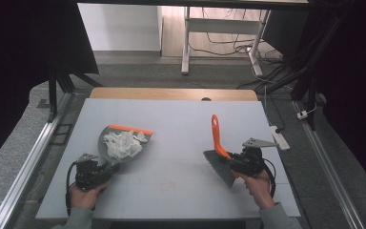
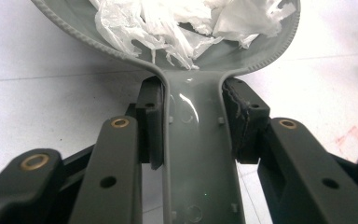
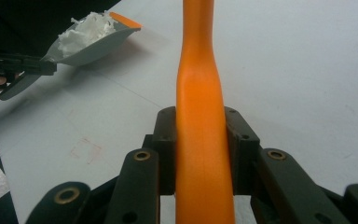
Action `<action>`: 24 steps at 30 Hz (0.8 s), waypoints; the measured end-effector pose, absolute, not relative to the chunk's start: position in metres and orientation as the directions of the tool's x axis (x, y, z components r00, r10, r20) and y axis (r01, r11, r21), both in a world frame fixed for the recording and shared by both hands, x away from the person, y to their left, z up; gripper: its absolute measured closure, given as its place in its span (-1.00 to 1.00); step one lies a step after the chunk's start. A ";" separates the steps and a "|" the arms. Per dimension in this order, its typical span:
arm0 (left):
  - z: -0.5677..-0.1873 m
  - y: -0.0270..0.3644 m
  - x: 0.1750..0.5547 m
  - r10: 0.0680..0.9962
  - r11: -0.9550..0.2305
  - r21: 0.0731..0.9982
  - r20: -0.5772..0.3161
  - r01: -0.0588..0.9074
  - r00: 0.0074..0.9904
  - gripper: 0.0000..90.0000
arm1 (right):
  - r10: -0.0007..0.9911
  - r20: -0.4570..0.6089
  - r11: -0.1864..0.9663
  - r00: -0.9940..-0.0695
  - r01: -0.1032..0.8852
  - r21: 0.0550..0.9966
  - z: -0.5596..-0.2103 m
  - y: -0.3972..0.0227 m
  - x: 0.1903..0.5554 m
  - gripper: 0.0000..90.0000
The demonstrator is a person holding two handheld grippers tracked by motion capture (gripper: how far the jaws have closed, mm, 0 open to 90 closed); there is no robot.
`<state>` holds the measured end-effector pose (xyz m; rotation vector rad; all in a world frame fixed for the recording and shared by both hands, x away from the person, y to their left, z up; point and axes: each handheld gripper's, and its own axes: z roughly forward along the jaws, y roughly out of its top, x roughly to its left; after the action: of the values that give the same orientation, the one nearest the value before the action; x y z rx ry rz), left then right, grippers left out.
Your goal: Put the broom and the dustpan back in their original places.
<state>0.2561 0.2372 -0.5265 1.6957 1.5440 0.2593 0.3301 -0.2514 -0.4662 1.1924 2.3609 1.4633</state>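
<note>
Paper scraps (image 1: 122, 144) already fill the dustpan (image 1: 106, 149) clamped in the left fingers (image 2: 150, 126), the brush (image 1: 218, 151) is clamped in the right fingers (image 3: 168, 149), the table (image 1: 171, 119) looks swept, and I'd say only emptying remains.

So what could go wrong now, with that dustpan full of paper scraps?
The white paper scraps sit heaped in the grey dustpan, which the left hand-held gripper clamps only by its handle; a tilt might spill them. The right hand-held gripper holds the orange brush near its bristles, so the long handle might swing.
</note>
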 end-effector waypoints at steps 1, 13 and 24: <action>-0.527 0.237 0.257 0.908 0.084 0.667 -0.358 0.741 0.220 0.37 | 0.672 0.290 0.219 -0.682 0.557 0.801 -0.467 -0.252 0.330 0.55; -0.535 0.231 0.264 0.925 0.104 0.645 -0.343 0.757 0.165 0.37 | 0.697 0.322 0.213 -0.640 0.615 0.759 -0.480 -0.263 0.335 0.55; -0.540 0.224 0.267 0.933 0.090 0.629 -0.325 0.772 0.155 0.36 | 0.741 0.337 0.205 -0.582 0.673 0.711 -0.492 -0.272 0.350 0.54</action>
<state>0.2670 0.2244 -0.5401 1.7098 1.6457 0.2808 0.3505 -0.2723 -0.4920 1.3974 2.3769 1.3357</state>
